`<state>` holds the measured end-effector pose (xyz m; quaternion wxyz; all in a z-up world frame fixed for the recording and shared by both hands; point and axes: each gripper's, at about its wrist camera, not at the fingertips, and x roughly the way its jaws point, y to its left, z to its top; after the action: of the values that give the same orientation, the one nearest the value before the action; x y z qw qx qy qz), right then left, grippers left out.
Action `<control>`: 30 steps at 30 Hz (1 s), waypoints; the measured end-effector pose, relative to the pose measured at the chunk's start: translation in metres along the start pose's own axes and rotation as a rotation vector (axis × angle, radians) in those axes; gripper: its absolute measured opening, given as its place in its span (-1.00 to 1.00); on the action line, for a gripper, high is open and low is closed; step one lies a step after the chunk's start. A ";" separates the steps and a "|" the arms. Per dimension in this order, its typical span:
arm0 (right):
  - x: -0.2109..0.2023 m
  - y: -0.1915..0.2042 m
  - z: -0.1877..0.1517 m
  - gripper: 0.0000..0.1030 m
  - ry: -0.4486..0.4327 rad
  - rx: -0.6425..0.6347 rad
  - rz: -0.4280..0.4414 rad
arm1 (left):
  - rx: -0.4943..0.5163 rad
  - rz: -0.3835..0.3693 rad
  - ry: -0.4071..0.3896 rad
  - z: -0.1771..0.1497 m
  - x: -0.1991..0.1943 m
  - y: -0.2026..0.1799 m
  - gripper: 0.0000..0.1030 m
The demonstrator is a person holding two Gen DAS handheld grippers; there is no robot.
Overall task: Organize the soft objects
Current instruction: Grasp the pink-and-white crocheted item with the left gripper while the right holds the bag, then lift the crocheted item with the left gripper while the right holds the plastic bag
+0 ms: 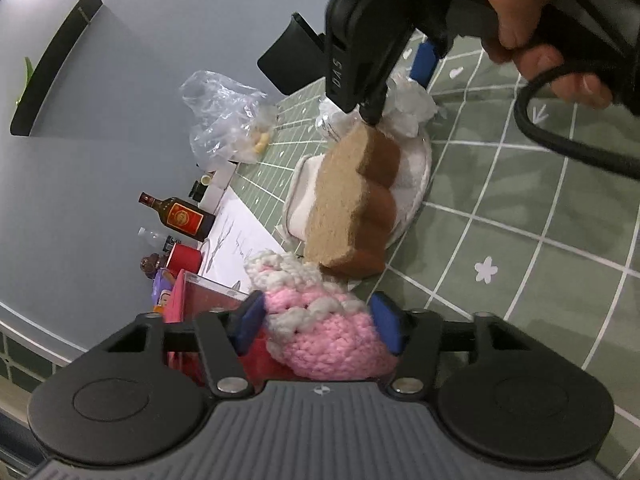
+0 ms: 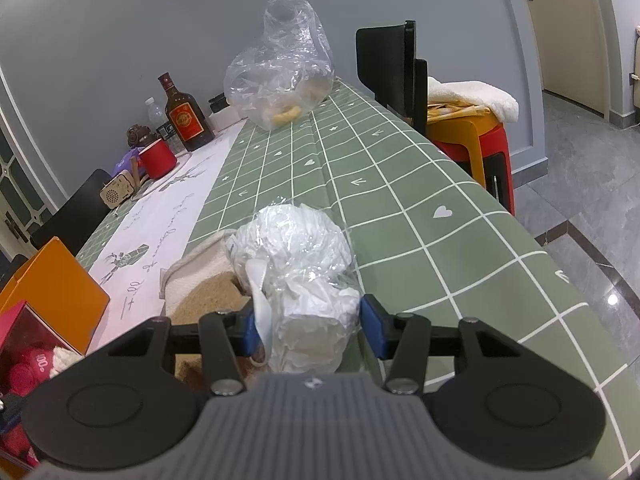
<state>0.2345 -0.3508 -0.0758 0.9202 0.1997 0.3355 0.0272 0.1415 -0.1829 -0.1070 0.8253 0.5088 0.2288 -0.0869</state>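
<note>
My left gripper [image 1: 320, 320] is shut on a pink and white knitted piece [image 1: 320, 328], held above a red box with a clear lid [image 1: 192, 300]. A brown sponge [image 1: 352, 204] leans on a white towel [image 1: 412, 168] on the green checked tablecloth [image 1: 520, 264]. My right gripper [image 2: 310, 330] is shut on a clear plastic bag of white soft material [image 2: 300, 264]. It shows in the left wrist view [image 1: 408, 100] just past the sponge, with the right gripper's body [image 1: 364, 40] above it. The sponge [image 2: 208, 300] lies left of the bag.
An orange box [image 2: 56, 292] and the red box [image 2: 24, 344] stand at the left. A dark bottle [image 2: 184, 116], a red cup [image 2: 158, 158] and a large clear bag [image 2: 280, 76] stand further back. A black chair [image 2: 392, 64] and stacked stools [image 2: 476, 140] are beyond the table's right edge.
</note>
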 end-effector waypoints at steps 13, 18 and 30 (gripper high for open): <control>-0.001 0.000 0.000 -0.02 0.004 0.009 0.005 | -0.121 -0.251 -0.082 -0.005 -0.023 0.044 -0.44; -0.002 0.000 -0.001 -0.02 0.005 0.008 0.007 | -0.214 -0.449 -0.175 -0.007 -0.043 0.067 -0.44; -0.001 0.000 0.000 -0.02 0.007 0.015 0.009 | -0.362 -0.448 -0.233 -0.006 -0.053 0.092 -0.61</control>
<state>0.2335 -0.3512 -0.0752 0.9174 0.2079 0.3382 0.0297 0.1278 -0.1398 -0.0108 0.8835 0.2772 0.2507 -0.2825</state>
